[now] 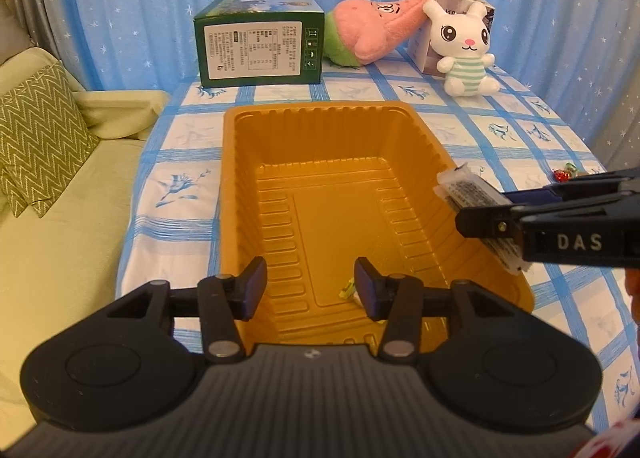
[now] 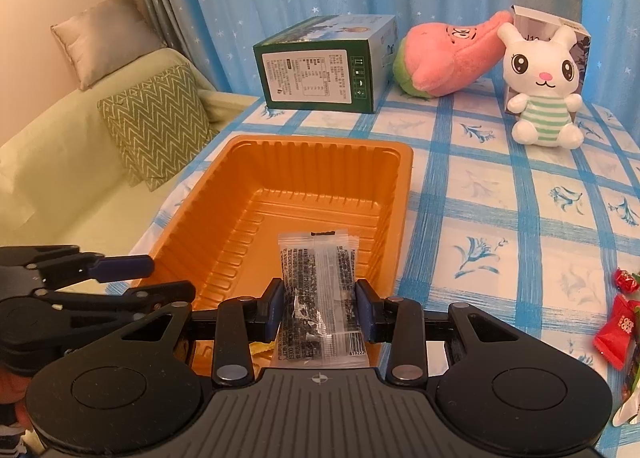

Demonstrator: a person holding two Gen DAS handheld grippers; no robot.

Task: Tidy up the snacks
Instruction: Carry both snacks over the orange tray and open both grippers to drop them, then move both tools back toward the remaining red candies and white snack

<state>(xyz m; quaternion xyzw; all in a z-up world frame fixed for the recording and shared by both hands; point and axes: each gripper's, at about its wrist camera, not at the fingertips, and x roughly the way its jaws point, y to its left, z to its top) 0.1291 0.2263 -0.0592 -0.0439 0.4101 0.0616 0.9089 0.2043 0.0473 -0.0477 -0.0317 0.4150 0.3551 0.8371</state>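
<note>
An orange plastic tray (image 1: 240, 193) (image 2: 224, 181) sits on the blue checked tablecloth. My right gripper (image 2: 319, 308) is shut on a clear snack packet (image 2: 316, 290) with dark contents and holds it over the tray's near right rim; the packet also shows in the left wrist view (image 1: 468, 193). My left gripper (image 1: 310, 286) is open and empty over the tray's near end. A small yellow-wrapped candy (image 1: 347, 290) lies in the tray beside the left gripper's right finger. Red-wrapped snacks (image 2: 616, 330) lie on the table to the right.
A green box (image 1: 260, 45) (image 2: 324, 65), a pink plush (image 1: 376, 25) (image 2: 452, 53) and a white rabbit plush (image 1: 464, 45) (image 2: 540, 85) stand at the back of the table. A sofa with a zigzag cushion (image 1: 36, 137) (image 2: 156, 125) is on the left.
</note>
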